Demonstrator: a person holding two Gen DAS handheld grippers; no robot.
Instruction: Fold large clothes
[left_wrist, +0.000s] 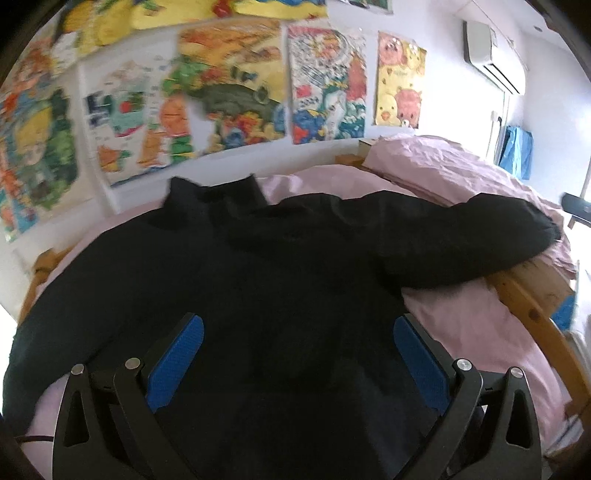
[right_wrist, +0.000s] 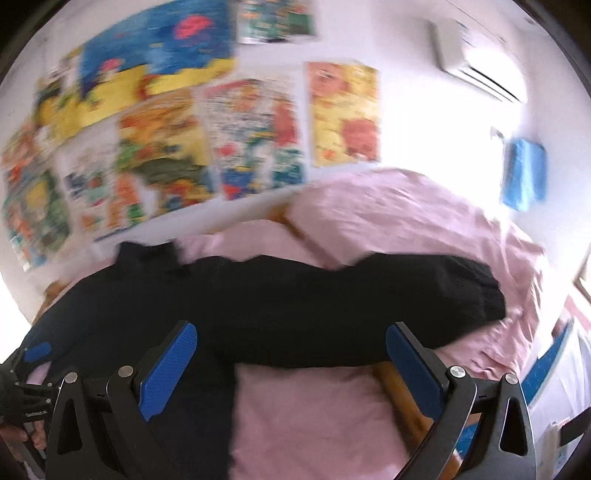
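A large black sweater (left_wrist: 240, 266) lies spread flat on a pink bed sheet (left_wrist: 461, 325), collar toward the wall. Its right sleeve (left_wrist: 480, 229) stretches out to the right over the wooden bed edge. My left gripper (left_wrist: 299, 328) is open and empty, hovering over the sweater's body. My right gripper (right_wrist: 291, 339) is open and empty, over the sweater's right side (right_wrist: 295, 314) and the pink sheet (right_wrist: 314, 413). The left gripper (right_wrist: 37, 350) shows at the left edge of the right wrist view.
A wooden bed frame (left_wrist: 528, 291) curves along the right side. A pink pillow (left_wrist: 436, 162) lies at the bed's far right. Colourful posters (left_wrist: 229, 85) cover the wall. An air conditioner (left_wrist: 491, 55) hangs high at the right. A blue cloth (left_wrist: 517, 151) hangs nearby.
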